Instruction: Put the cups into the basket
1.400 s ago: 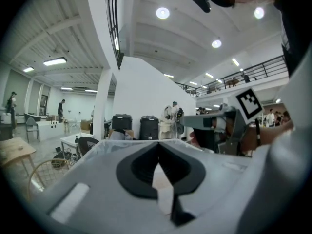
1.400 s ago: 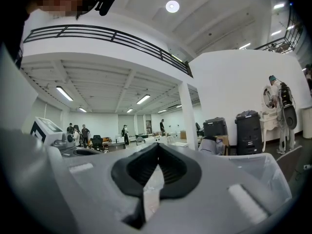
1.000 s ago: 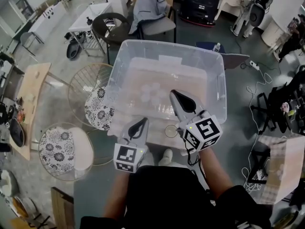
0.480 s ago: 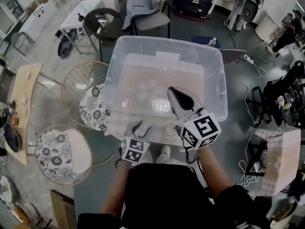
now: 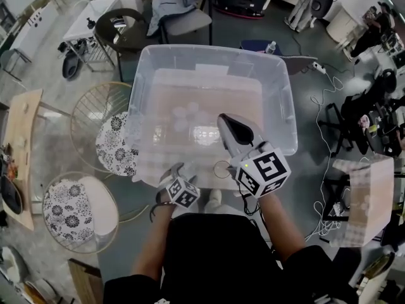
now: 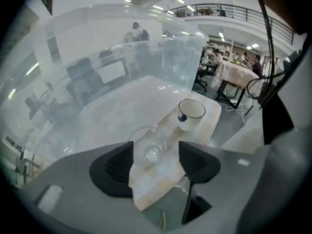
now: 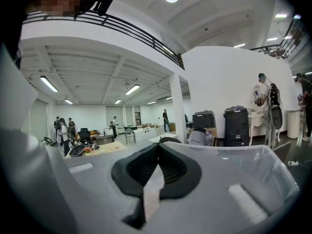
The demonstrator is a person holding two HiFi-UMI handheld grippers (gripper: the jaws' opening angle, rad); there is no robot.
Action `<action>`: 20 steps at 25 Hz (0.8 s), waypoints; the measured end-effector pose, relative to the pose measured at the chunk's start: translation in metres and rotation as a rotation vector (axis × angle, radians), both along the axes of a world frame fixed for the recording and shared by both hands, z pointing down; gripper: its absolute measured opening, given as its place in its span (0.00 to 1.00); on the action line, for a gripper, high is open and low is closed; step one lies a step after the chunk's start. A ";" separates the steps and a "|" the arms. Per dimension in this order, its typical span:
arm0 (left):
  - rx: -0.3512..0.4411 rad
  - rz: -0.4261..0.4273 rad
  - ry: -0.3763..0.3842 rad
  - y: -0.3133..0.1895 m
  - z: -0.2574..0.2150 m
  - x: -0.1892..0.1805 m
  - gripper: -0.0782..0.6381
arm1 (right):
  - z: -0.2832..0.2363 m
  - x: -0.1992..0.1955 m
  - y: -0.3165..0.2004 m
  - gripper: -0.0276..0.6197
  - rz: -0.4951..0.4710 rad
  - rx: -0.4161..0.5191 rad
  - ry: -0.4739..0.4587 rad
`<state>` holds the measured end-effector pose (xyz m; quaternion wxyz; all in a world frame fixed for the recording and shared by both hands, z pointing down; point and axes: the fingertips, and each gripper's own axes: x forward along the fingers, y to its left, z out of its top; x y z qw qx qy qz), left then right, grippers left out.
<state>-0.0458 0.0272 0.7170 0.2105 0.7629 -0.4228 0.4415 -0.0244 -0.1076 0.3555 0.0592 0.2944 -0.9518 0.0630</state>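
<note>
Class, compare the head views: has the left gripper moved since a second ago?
Yes. The left gripper has sunk below the near rim of the clear bin; its jaws have just been opening, with a clear cup between them.

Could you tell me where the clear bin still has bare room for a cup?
The bin floor is bare along the far and right walls. Cups crowd left of centre, and the right hand-held gripper overhangs the near side.
</note>
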 end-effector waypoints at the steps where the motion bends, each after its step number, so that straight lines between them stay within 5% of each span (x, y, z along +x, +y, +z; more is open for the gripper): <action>1: -0.002 0.028 -0.041 -0.001 0.008 0.000 0.50 | 0.001 0.000 0.000 0.05 0.001 0.000 0.003; 9: -0.058 0.189 -0.267 0.000 0.059 0.003 0.50 | 0.007 0.000 -0.001 0.05 0.010 -0.010 0.019; 14: -0.089 0.249 -0.332 0.001 0.077 0.005 0.49 | 0.013 0.006 -0.002 0.05 0.022 -0.027 0.029; 18: -0.026 0.270 -0.417 -0.009 0.074 -0.002 0.31 | 0.019 0.009 -0.002 0.05 0.029 -0.037 0.044; 20: -0.014 0.300 -0.443 -0.011 0.072 0.000 0.32 | 0.021 0.011 -0.001 0.05 0.031 -0.041 0.051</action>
